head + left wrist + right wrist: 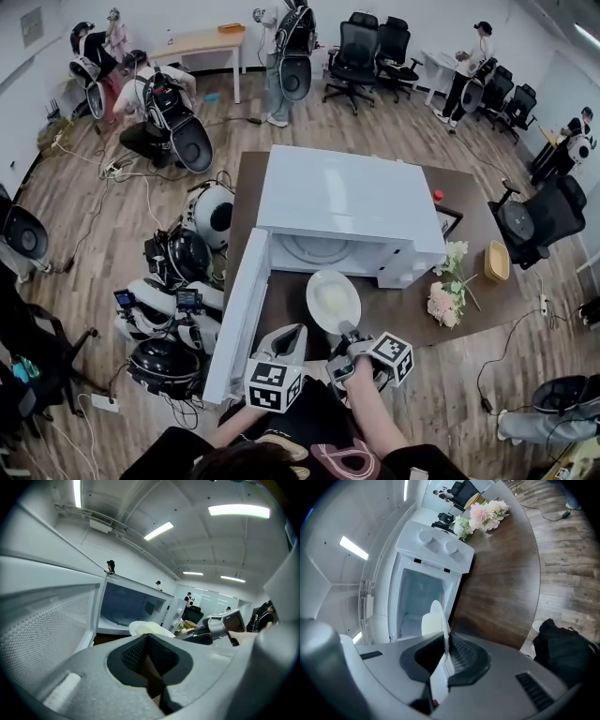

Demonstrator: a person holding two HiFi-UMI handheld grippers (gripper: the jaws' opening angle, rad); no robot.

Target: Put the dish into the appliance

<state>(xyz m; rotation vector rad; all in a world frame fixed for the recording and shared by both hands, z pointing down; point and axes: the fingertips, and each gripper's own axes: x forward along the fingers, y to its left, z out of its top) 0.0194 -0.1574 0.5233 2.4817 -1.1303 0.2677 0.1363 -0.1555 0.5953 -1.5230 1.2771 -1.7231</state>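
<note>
Looking down in the head view, the right gripper (349, 330) holds the white dish (333, 300) by its near rim just before the open microwave (347, 202) on the desk (403, 314), the left gripper (292, 333) beside it near the door (239, 309). The left gripper view shows its fingers (133, 655) closed on nothing. The right gripper view shows fingers (462, 657) clamping the dish's rim, the cavity beyond.

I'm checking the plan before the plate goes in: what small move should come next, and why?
Probably ease the right gripper forward so the plate passes into the microwave. Its jaws are shut on the plate's rim, the door stands wide open, and the plate sits just outside the opening, with nothing visible in its way.
</note>
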